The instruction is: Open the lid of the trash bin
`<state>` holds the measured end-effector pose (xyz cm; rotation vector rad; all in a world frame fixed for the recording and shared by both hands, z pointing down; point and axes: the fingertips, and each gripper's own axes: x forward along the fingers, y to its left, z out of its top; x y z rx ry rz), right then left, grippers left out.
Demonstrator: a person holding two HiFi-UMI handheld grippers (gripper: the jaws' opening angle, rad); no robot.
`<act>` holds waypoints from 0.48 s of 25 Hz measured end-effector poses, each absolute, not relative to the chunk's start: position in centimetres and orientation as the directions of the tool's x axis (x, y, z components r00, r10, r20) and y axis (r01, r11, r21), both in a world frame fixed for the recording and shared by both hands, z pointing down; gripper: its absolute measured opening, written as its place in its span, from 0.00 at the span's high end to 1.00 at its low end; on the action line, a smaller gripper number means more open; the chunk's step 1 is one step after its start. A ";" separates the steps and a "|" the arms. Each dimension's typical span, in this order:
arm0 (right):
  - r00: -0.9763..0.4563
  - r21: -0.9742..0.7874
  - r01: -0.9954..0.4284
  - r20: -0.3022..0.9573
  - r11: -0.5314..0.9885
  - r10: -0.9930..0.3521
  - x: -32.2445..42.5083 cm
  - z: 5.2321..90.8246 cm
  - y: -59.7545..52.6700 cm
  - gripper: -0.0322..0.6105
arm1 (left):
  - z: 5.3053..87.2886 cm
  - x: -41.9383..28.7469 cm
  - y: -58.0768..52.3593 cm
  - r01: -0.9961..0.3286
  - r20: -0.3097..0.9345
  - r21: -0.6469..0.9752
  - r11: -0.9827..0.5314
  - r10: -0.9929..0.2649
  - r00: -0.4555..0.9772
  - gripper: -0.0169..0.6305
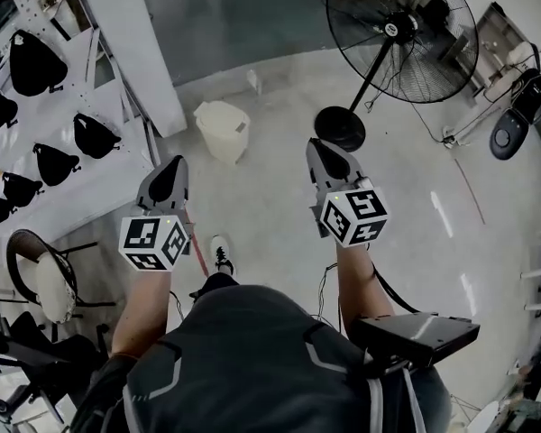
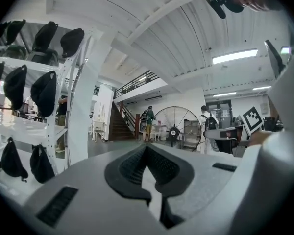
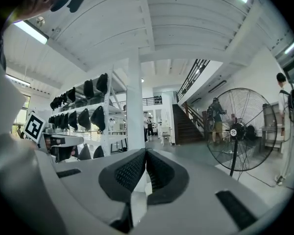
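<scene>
In the head view a cream trash bin [image 1: 224,130] stands on the pale floor ahead, its lid down. My left gripper [image 1: 174,164] hovers short of it and slightly to its left. My right gripper [image 1: 316,145] is off to the bin's right at about the same distance. Neither touches the bin. Both point level across the room. In the left gripper view the black pads [image 2: 132,166] meet at the tip with nothing between them, and the right gripper view shows its pads [image 3: 131,169] closed the same way. The bin appears in neither gripper view.
A large pedestal fan [image 1: 397,34] stands at the right, its round base [image 1: 340,127] just beyond my right gripper. A white pillar [image 1: 135,43] and a rack of black bags [image 1: 36,142] line the left. A chair [image 1: 41,282] is at the near left.
</scene>
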<state>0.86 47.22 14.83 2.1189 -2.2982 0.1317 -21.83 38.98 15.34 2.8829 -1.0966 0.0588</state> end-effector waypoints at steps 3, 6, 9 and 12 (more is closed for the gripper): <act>-0.073 -0.045 -0.997 0.095 0.069 -0.993 0.6 15.7 44.2 0.91 | 15.2 -21.5 35.4 -0.649 0.041 0.033 -0.760 -0.648 0.760 0.97; -0.072 -0.021 -0.997 0.120 0.070 -0.990 0.2 15.6 40.8 0.91 | 14.7 -21.2 31.6 -0.638 0.026 0.032 -0.769 -0.638 0.770 0.97; -0.066 -0.007 -0.998 0.125 0.066 -0.990 0.2 15.4 37.4 0.91 | 14.7 -20.7 27.9 -0.620 0.023 0.040 -0.783 -0.620 0.784 0.97; -0.077 -0.001 -0.997 0.122 0.077 -0.990 -0.2 15.3 33.6 0.91 | 15.1 -20.8 24.1 -0.611 0.031 0.053 -0.790 -0.610 0.792 0.97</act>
